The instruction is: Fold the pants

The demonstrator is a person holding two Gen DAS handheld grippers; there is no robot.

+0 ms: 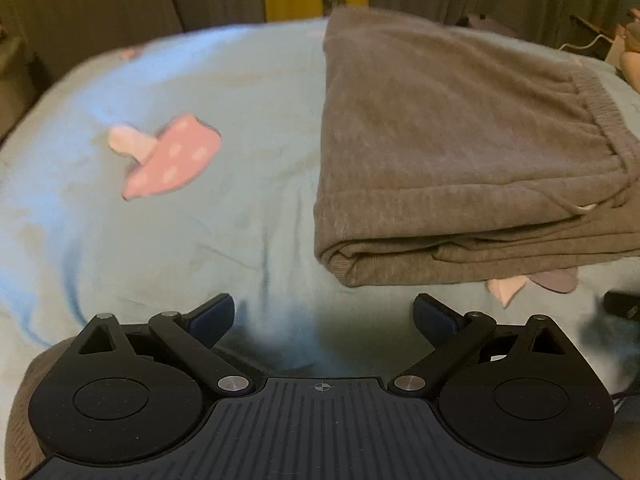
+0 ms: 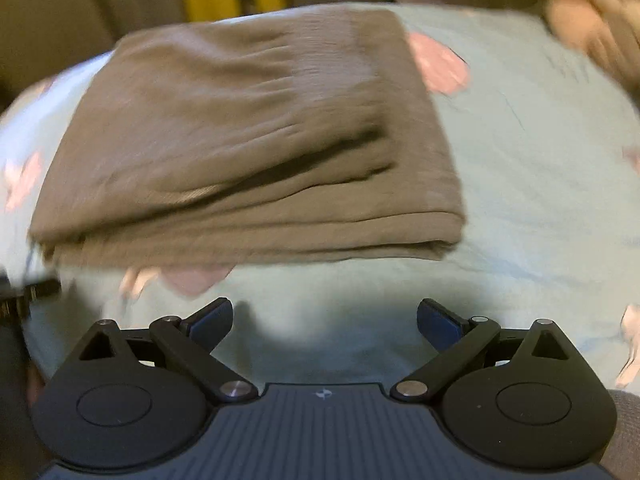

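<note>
The grey sweatpants (image 1: pixel 460 152) lie folded into a thick, roughly rectangular bundle on the bed, resting on a light blue sheet (image 1: pixel 240 240) printed with pink mushrooms (image 1: pixel 172 158). The stacked layers show along the near edge, and the ribbed elastic waistband (image 1: pixel 600 104) sits on the top layer toward the right side of the left wrist view. In the right wrist view the same bundle (image 2: pixel 248 140) is blurred but reads as several layers, edges fairly even.

Judged from this, the folding itself looks done or all but done. What remains, if anything, is a small tidy: the near layers are slightly staggered, so a light press or a nudge of the front edge would square them. That calls for a soft touch, since the fabric is limp and a pull on the top layer alone would drag the fold open.

The left tongs (image 1: pixel 324 312) are released, fingers spread wide with nothing between them, held low over the bare sheet just short of the bundle's near left corner. The right tongs (image 2: pixel 324 314) are likewise spread and empty, over the sheet just in front of the bundle's near edge. Neither touches the pants. Both point forward across the bed toward the curtains behind.
</note>
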